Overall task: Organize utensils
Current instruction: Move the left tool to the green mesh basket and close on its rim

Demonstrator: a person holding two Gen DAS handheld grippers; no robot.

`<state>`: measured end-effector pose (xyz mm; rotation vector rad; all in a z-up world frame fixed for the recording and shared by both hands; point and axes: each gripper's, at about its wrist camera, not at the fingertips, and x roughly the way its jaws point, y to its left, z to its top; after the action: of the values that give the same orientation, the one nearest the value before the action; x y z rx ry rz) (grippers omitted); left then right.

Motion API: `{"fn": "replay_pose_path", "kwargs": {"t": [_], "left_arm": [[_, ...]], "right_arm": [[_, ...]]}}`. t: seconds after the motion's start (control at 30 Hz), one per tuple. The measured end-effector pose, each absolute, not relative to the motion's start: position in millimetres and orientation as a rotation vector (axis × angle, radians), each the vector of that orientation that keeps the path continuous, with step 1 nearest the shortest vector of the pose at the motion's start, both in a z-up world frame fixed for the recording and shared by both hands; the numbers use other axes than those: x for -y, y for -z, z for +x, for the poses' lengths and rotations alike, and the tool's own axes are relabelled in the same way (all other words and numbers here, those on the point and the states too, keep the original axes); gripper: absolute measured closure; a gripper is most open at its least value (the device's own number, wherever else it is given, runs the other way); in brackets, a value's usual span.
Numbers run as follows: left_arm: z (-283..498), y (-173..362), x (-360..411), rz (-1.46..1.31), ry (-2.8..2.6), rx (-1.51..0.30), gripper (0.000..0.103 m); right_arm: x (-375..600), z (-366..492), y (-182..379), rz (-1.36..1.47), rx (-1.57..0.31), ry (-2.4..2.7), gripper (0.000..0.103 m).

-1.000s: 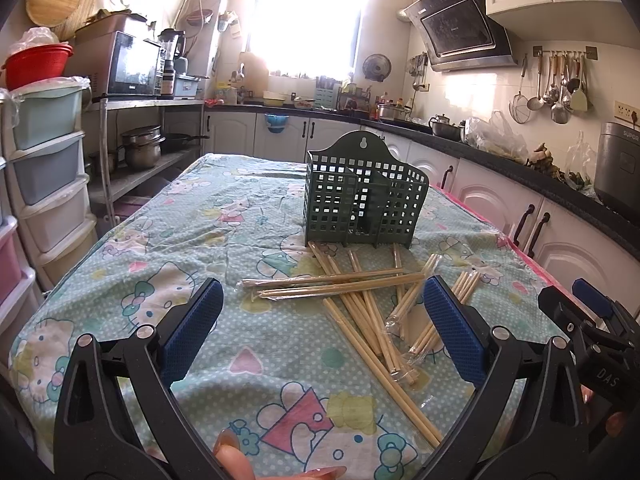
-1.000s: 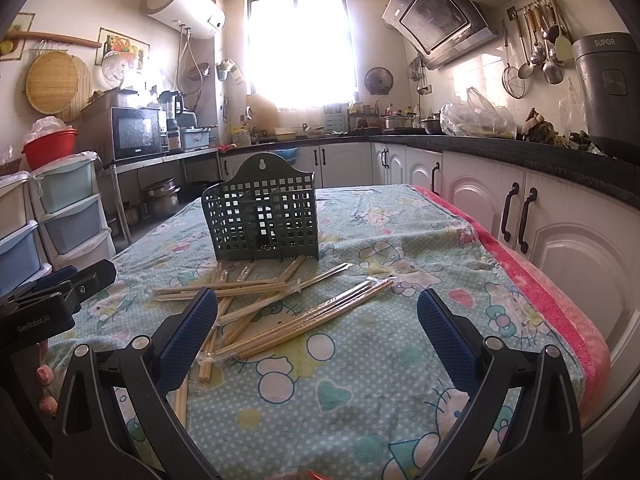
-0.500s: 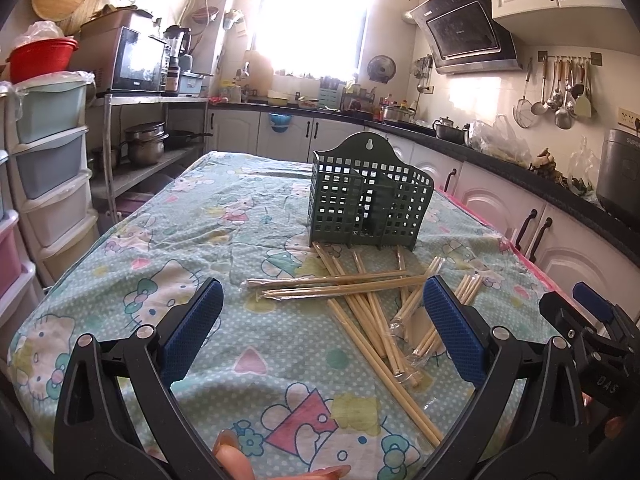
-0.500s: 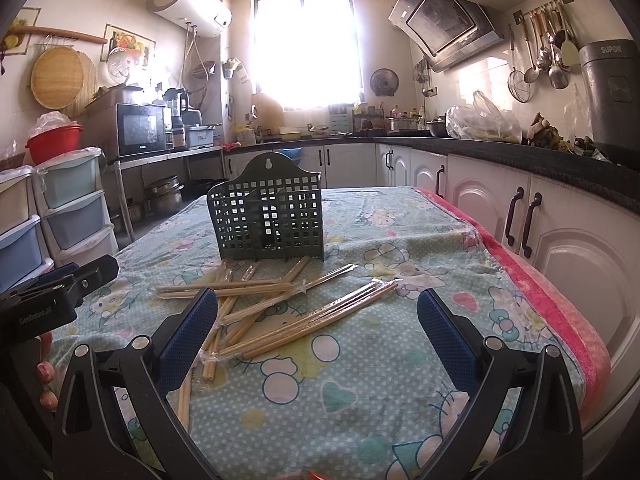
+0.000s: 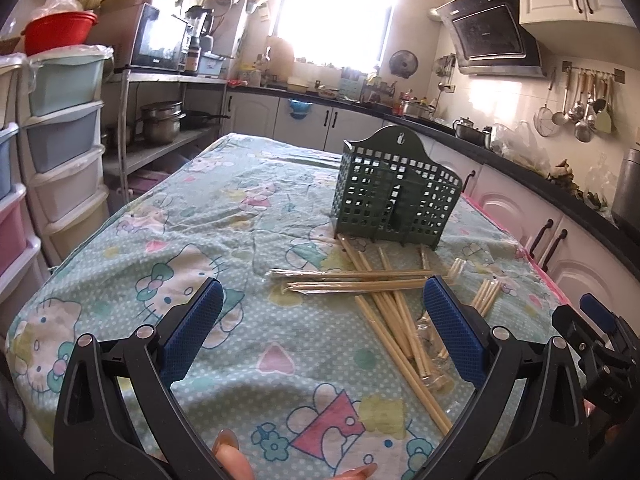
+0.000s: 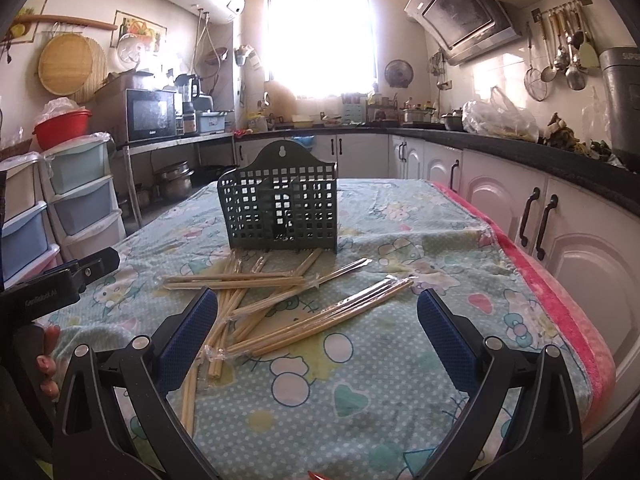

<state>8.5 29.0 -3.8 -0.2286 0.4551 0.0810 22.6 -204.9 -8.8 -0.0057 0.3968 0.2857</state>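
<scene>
1. Chopsticks [image 6: 280, 304] lie scattered and crossed on the tablecloth [image 6: 360, 400], just in front of the green basket [image 6: 280, 212] that stands upright mid-table; some are in clear plastic sleeves.
2. Left gripper [image 5: 320, 332] and right gripper [image 6: 316, 336] both hover above the cloth with jaws spread wide, holding nothing.
3. Likely trouble: the sticks overlap, so closing on one may drag or flick its neighbours, and a thin round stick could roll out of the pads.
4. Sleeved pairs look slippery and may slide loose when lifted.
5. The basket looks light; poking sticks in at an angle could tip or push it.
6. Nothing stands between the grippers and the pile, though the cloth is wrinkled near the basket and the table's right edge is near.
</scene>
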Motion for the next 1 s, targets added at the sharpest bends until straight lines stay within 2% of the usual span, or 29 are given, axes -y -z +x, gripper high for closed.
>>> {"fn": "replay_pose_path", "kwargs": {"t": [1.0], "left_arm": [[76,23,-65,-0.442,0.102,-0.687,0.011]], "right_arm": [[203,89,4,-0.029,-0.496,-0.312,0.006]]}}
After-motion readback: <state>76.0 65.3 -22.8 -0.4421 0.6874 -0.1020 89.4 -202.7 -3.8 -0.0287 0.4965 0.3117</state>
